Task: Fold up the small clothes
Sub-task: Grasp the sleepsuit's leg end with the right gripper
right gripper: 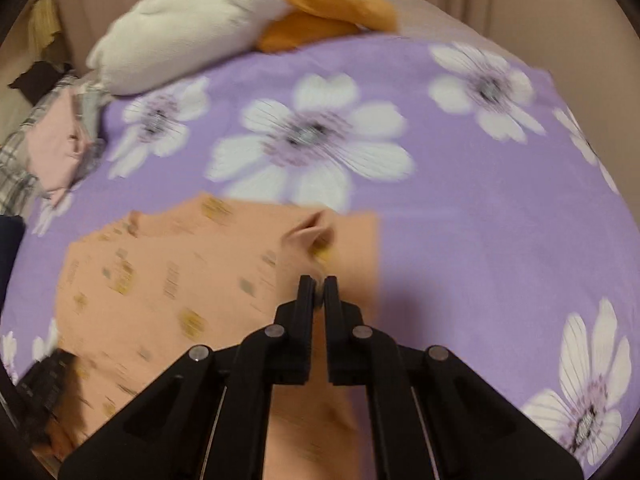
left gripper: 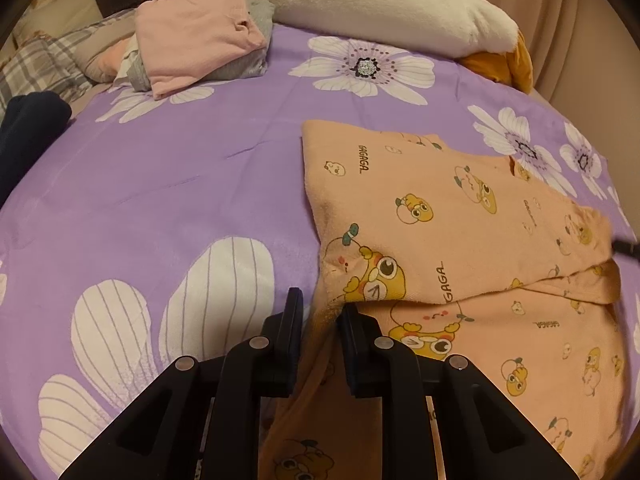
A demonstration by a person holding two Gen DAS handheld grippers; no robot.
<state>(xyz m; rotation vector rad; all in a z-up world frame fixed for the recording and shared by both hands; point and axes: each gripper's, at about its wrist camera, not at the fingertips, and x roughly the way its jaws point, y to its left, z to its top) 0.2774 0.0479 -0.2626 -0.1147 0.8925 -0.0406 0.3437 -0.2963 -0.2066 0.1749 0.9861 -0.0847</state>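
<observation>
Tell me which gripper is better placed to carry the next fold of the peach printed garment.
Probably the right gripper: its jaws are pinched on a raised edge of the peach garment. The left gripper pins fabric low by the bedspread.

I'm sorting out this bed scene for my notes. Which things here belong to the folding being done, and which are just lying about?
In the job:
- peach cartoon-print garment
- left gripper, shut on its near edge
- right gripper, shut on a pinch of it

Lying about:
- folded pink clothes pile
- white plush toy
- plaid pillow
- purple flowered bedspread
</observation>
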